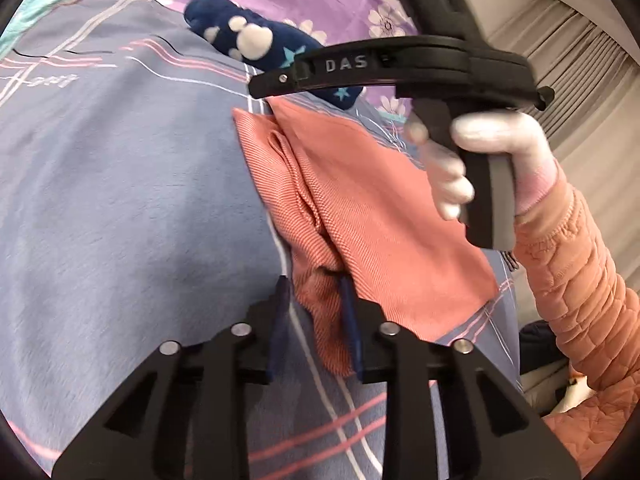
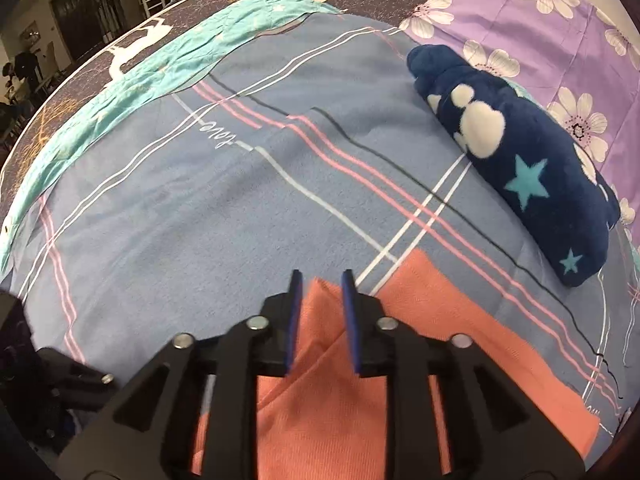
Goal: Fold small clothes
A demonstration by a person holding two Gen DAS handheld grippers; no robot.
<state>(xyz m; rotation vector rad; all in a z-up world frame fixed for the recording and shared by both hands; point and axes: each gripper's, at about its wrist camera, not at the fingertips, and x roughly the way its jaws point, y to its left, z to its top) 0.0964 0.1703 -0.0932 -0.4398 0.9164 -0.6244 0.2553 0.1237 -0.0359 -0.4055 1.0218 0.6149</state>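
Note:
A salmon-orange cloth (image 1: 380, 220) lies partly folded on the blue-grey plaid bedsheet (image 1: 120, 200). My left gripper (image 1: 314, 284) stands open at the cloth's near corner. A bunched fold sits between the blue pads, and the left pad is clear of it. In the right wrist view the same cloth (image 2: 460, 340) spreads under my right gripper (image 2: 322, 276), which is open with a raised fold between its pads. A white-gloved hand (image 1: 480, 152) holds the right gripper's black body (image 1: 400, 68) above the cloth's far edge.
A folded dark blue fleece garment (image 2: 520, 160) with white patches and teal stars lies beyond the orange cloth, against purple flowered fabric (image 2: 540, 20). A teal sheet (image 2: 160, 68) borders the far left. A quilted orange sleeve (image 1: 580, 300) reaches in from the right.

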